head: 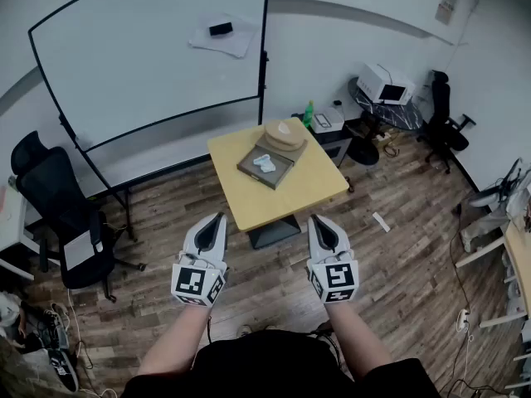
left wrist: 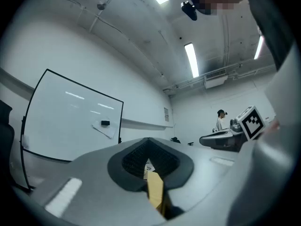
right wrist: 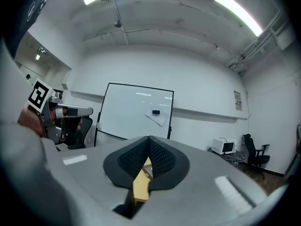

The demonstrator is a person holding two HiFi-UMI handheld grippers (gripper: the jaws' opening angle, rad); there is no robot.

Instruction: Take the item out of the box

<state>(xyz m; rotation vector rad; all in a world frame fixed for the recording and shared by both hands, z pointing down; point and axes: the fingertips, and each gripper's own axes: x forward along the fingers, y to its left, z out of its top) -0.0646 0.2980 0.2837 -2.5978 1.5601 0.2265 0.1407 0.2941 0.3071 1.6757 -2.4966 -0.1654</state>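
My left gripper (head: 219, 219) and right gripper (head: 316, 221): closed, empty, idle, since the box (head: 279, 174) holding the item (head: 264, 162) lies well ahead.

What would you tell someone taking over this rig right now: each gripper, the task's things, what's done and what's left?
Left gripper: shut, empty, held in the air well short of the table.
Right gripper: shut, empty, level with the left one.
Things: the shallow grey open box lies on the yellow square wooden table, and the small white item lies inside it.
Done: nothing; the item is untouched.
Left: approach the table, open a gripper, grasp the item and lift it out.
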